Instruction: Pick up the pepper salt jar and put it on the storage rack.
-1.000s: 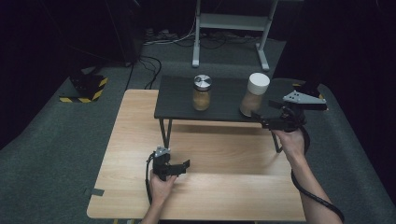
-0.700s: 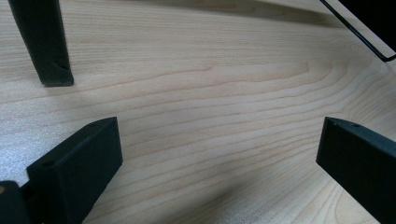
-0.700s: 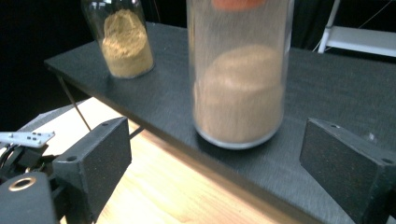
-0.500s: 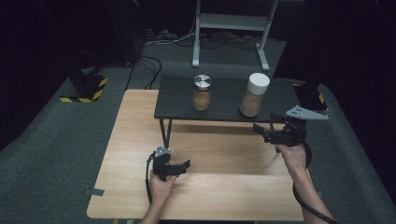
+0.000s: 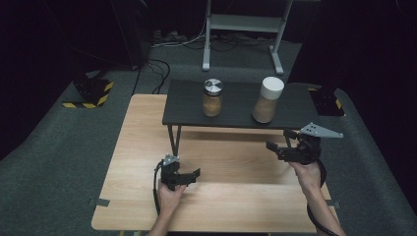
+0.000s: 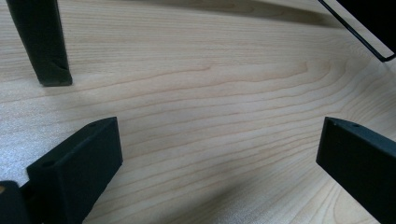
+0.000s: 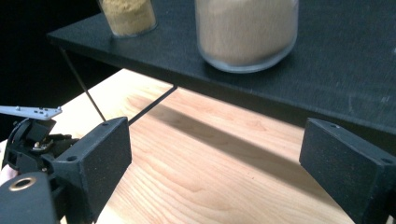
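From above, we see our left gripper [image 5: 189, 175] resting low over the wooden table [image 5: 137, 147] near its front edge, jaws apart and empty. Our right gripper [image 5: 281, 147] hovers by the right edge, jaws apart, just before the black shelf [image 5: 236, 115] carrying a silver-lidded jar [image 5: 213, 97] and a white-lidded jar [image 5: 268, 100].

In the left gripper view, we see bare wood between the spread jaws, with a shelf leg [image 6: 42, 42] ahead.

In the right gripper view, the wide jaws frame the shelf edge, the white-lidded jar [image 7: 246, 32] above.

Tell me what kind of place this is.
Probably a lab or studio set up for recording: a light wooden table on grey carpet, a metal stand and cables behind, black-and-yellow hazard tape on the floor, dark surroundings.
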`<state>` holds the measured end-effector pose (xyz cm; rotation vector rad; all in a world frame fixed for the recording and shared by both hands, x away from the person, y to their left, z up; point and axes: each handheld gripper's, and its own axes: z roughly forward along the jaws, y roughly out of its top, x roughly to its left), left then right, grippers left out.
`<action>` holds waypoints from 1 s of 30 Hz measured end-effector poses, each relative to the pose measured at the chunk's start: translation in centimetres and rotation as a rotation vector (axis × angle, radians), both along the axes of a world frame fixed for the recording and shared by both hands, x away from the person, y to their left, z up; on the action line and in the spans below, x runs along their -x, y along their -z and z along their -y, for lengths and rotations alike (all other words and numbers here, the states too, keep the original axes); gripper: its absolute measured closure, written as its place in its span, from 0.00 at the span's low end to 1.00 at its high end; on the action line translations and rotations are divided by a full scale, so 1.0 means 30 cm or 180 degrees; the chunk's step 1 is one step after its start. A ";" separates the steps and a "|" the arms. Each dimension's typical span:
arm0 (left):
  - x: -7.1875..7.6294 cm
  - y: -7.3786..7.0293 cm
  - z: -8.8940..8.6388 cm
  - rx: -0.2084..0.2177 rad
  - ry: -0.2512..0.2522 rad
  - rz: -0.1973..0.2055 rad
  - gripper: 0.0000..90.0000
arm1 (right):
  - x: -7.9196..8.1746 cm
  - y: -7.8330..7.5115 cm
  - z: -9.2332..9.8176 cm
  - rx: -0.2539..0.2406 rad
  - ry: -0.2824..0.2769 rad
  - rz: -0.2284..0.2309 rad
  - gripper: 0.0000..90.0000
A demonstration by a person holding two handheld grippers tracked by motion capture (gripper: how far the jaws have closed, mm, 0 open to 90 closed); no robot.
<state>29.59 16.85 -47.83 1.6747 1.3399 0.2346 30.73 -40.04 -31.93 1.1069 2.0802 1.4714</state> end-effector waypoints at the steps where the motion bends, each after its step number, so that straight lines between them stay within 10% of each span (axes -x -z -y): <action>1: 0.000 0.000 0.000 0.0000 0.0000 0.0000 0.00 | 0.002 0.006 0.000 0.0001 -0.0003 -0.0012 0.10; 30: -0.001 0.000 0.000 0.0011 0.0013 -0.0008 0.00 | 0.090 0.298 0.024 -0.0088 0.0307 -0.0395 0.11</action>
